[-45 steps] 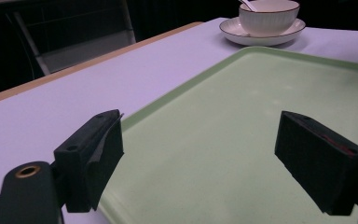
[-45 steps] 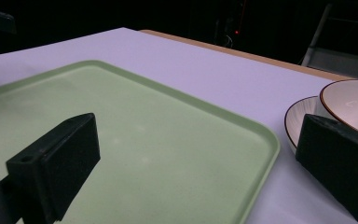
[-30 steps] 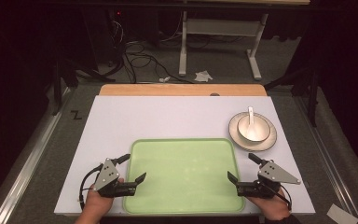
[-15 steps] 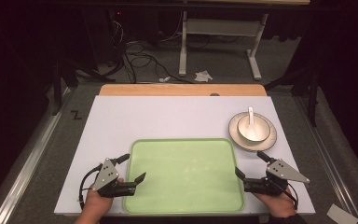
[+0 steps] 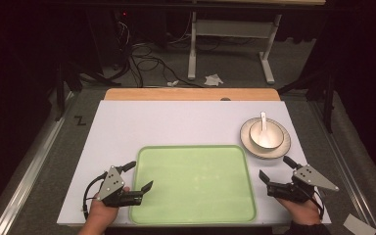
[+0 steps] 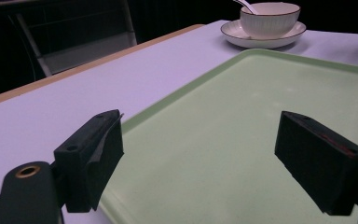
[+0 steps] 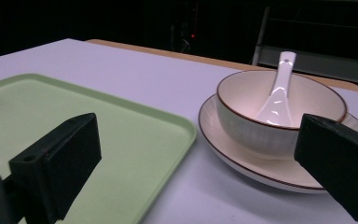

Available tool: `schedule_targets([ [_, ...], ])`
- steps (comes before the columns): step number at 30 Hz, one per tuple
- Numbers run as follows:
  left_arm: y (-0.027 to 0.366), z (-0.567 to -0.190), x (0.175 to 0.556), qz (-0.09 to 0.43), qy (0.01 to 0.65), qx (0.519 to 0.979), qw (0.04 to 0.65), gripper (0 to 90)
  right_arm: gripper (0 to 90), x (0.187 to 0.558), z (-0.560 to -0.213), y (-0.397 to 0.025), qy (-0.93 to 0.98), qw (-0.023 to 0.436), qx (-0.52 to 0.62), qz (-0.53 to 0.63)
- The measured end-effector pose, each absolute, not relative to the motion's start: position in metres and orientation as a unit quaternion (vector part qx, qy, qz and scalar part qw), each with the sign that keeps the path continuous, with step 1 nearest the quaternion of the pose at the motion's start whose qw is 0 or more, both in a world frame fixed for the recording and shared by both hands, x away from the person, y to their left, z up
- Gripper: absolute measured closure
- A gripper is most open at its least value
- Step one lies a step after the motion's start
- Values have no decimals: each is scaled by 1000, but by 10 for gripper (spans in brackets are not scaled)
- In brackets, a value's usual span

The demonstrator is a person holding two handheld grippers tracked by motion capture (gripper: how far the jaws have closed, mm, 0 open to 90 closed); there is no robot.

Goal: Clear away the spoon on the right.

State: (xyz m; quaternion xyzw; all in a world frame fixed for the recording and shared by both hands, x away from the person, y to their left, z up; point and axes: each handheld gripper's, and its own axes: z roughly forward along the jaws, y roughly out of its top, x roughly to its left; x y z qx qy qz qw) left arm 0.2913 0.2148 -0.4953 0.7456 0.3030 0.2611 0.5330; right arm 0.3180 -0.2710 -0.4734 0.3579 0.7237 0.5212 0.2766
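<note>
An empty light-green tray [image 5: 193, 183] lies on the white tabletop [image 5: 176, 122], near its front edge. A white bowl [image 5: 266, 136] with a white spoon [image 5: 263, 120] in it stands on a brown-rimmed plate [image 5: 274, 152] to the right of the tray's far right corner. My left gripper [image 5: 141, 175] is open, its jaws straddling the tray's left rim. My right gripper [image 5: 274, 167] is open just right of the tray, in front of the plate. In the left gripper view its jaws [image 6: 205, 158] frame the tray [image 6: 261, 116]. Past the right gripper [image 7: 198, 163] I see the bowl [image 7: 261, 126] and spoon [image 7: 275, 98].
A wooden strip [image 5: 191, 94] runs along the table's far edge. Beyond it are cables [image 5: 142, 54] and a metal stand [image 5: 225, 34] on the dark floor. Bare white tabletop stretches behind and left of the tray.
My right gripper has moved right and a little forward, off the tray's right edge towards the plate. The left gripper has hardly moved.
</note>
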Motion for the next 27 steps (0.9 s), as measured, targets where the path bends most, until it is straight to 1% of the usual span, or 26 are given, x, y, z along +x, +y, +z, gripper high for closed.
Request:
schedule_targets([
  [9,215,-495,291,262,303,746,533,156,35,322,-472,-287,713,289,377,515],
  [11,215,-495,291,262,302,746,533,155,51,323,-472,-292,710,295,381,514],
  [12,215,-495,291,262,303,746,533,155,72,323,-472,-294,709,297,383,512],
  [13,215,-495,291,262,303,746,533,156,72,323,-472,-294,709,297,383,512],
  [14,215,-495,291,262,303,745,533,155,152,323,-472,-300,704,301,390,512],
  [15,215,-495,291,262,303,745,533,156,187,323,-471,-302,701,302,393,512],
  [17,215,-495,291,262,303,745,533,155,223,324,-471,-309,696,307,398,513],
  [22,215,-495,291,262,302,746,533,156,355,325,-472,-323,683,310,419,512],
  [25,215,-495,291,261,302,747,532,156,493,326,-473,-328,677,313,427,512],
  [27,215,-495,291,261,302,747,531,156,570,325,-473,-329,676,314,428,511],
])
